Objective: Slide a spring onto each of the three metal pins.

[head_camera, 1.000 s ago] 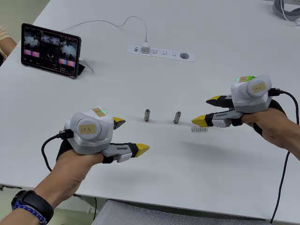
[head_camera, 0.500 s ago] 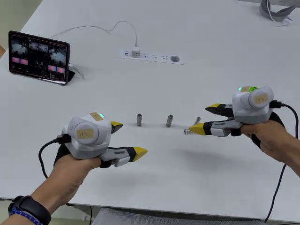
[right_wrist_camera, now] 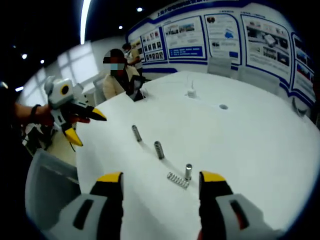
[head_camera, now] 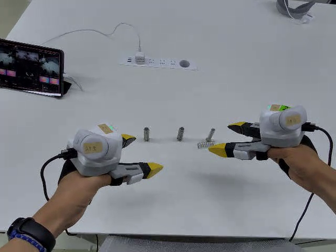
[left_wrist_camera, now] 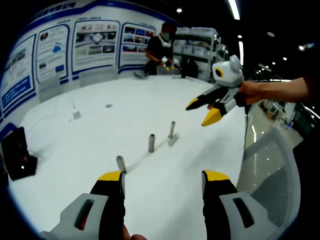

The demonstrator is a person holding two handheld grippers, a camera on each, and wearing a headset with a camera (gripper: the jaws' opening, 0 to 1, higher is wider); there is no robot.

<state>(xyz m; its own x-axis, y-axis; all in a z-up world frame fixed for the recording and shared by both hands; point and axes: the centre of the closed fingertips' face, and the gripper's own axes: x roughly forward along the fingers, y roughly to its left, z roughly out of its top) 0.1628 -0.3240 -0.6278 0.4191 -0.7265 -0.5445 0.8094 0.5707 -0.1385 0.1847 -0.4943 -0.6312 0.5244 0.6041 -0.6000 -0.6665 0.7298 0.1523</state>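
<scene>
Right gripper view: your right hand-held gripper (right_wrist_camera: 161, 178), open and empty, faces the spring (right_wrist_camera: 178, 180) lying beside the bare pin (right_wrist_camera: 188, 171), likely for pickup; your left hand-held gripper (right_wrist_camera: 90, 129) is also open and empty.

Place: an exhibition-style lab or demo hall.
Walls: blue-trimmed poster panels (left_wrist_camera: 95, 42) carrying charts and text.
Ceiling: dark, with strip lights (right_wrist_camera: 86, 20).
Bench: large white table (head_camera: 236, 42); power strip (head_camera: 157, 62) at 12 o'clock, tablet (head_camera: 29, 65) at 10 o'clock.
</scene>
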